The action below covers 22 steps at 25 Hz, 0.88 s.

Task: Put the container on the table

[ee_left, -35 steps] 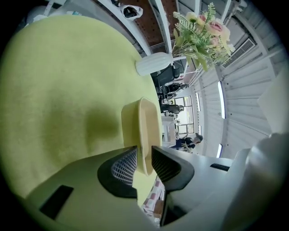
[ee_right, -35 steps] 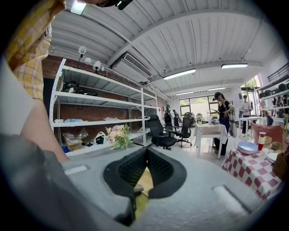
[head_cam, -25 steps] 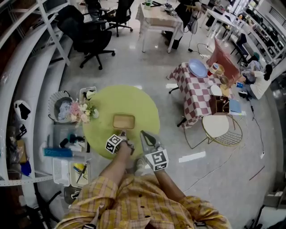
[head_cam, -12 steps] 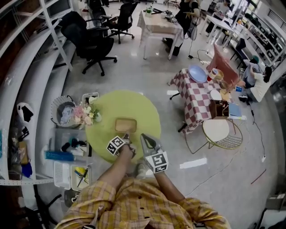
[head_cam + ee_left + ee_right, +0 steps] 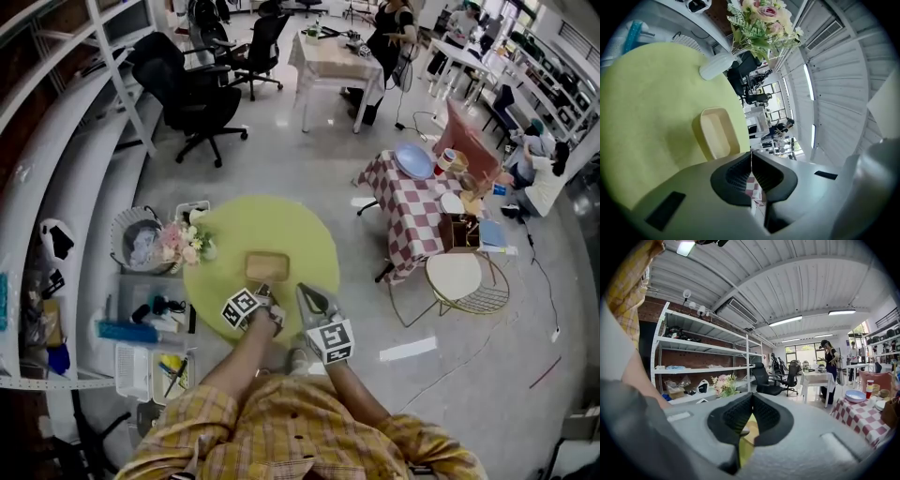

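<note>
Near the middle of the round green counter (image 5: 234,225), slightly toward its near edge, the container (image 5: 267,266) sits flat, open side up and empty. The left gripper (image 5: 264,292) hovers just short of the container, fingers pressed together on nothing. The right gripper (image 5: 303,289), by the counter's near edge, is likewise closed and empty. The placing looks done. The risk I see is a careless left swing nudging the light container toward the flowers (image 5: 183,242) at the left edge.

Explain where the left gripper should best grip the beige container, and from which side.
Likely its near rim wall, from above on the person's side: the container sits open side up, thin-walled, just ahead of the shut left gripper.
</note>
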Tool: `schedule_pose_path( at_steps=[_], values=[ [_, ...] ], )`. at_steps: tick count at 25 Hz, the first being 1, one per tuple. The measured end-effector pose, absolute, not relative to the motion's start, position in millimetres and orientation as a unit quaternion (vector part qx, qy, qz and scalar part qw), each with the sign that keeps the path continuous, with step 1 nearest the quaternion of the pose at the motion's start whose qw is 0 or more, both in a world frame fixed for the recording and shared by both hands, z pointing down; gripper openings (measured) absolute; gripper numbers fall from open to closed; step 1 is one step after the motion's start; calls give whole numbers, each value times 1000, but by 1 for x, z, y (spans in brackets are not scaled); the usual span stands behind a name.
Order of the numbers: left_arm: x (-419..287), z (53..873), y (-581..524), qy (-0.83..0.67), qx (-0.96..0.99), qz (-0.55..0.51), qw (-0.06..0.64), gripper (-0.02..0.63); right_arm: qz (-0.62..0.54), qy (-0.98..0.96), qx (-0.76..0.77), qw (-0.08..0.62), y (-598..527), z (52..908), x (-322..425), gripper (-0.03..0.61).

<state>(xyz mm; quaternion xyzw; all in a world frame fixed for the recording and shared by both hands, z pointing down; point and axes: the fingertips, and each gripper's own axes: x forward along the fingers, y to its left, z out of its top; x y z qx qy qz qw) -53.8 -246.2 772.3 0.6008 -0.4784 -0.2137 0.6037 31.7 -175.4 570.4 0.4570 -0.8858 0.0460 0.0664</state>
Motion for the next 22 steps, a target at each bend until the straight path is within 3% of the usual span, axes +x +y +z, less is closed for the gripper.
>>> schedule_pose_path(
  at_steps=[22],
  values=[
    [-39,681,-236,-406,716,-199,531,5,67,-886,455,64,-175,574,26,-3]
  ],
)
